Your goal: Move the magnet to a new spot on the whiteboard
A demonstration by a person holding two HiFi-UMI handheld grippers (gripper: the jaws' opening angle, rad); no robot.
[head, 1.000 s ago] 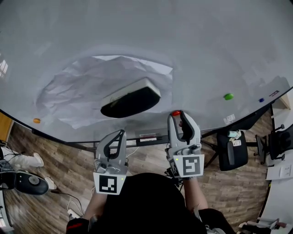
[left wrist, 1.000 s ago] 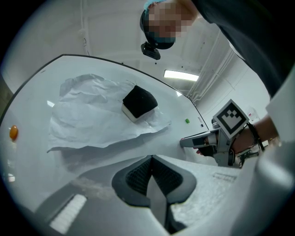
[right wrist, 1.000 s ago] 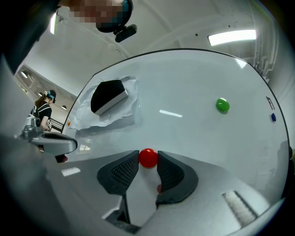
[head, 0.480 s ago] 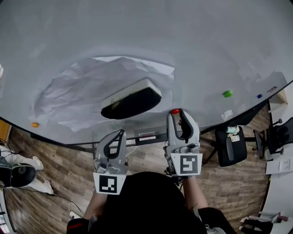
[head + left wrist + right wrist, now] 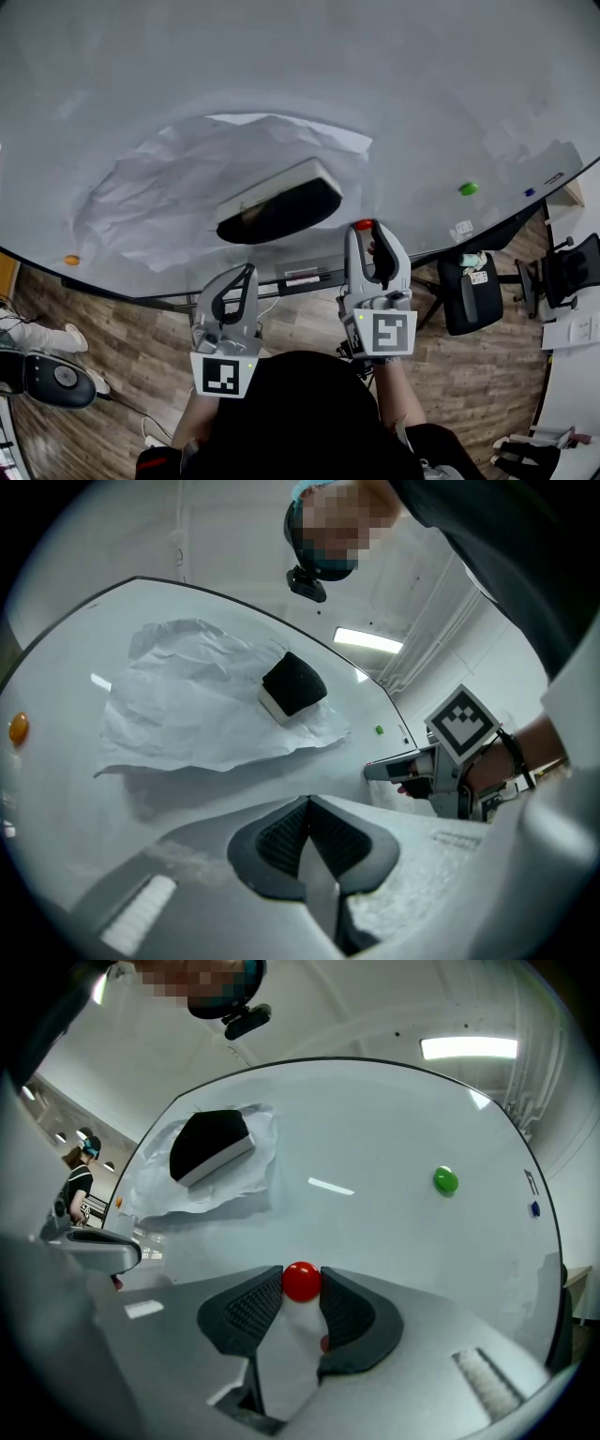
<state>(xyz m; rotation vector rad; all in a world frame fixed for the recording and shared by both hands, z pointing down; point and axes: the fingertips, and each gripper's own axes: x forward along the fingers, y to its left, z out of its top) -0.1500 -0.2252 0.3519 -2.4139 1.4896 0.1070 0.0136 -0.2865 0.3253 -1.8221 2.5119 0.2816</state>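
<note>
we've got the right gripper (image 5: 301, 1284) clamped on the red magnet (image 5: 301, 1279) against the whiteboard (image 5: 375, 1147), left gripper (image 5: 307, 808) pinched together, empty.

Head view steeply down; both gripper views close, facing whiteboard (image 5: 422, 75), sharing probable eraser (image 5: 281, 211).

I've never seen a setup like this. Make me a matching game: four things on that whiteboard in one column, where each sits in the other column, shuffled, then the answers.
Things
1. red magnet
2. green magnet
3. orange magnet
4. eraser

Places
A. on the crumpled paper
B. near the left edge of the whiteboard
C. between the right tongs
D. alone on the right side

Pairs: 1-C, 2-D, 3-B, 4-A
</note>
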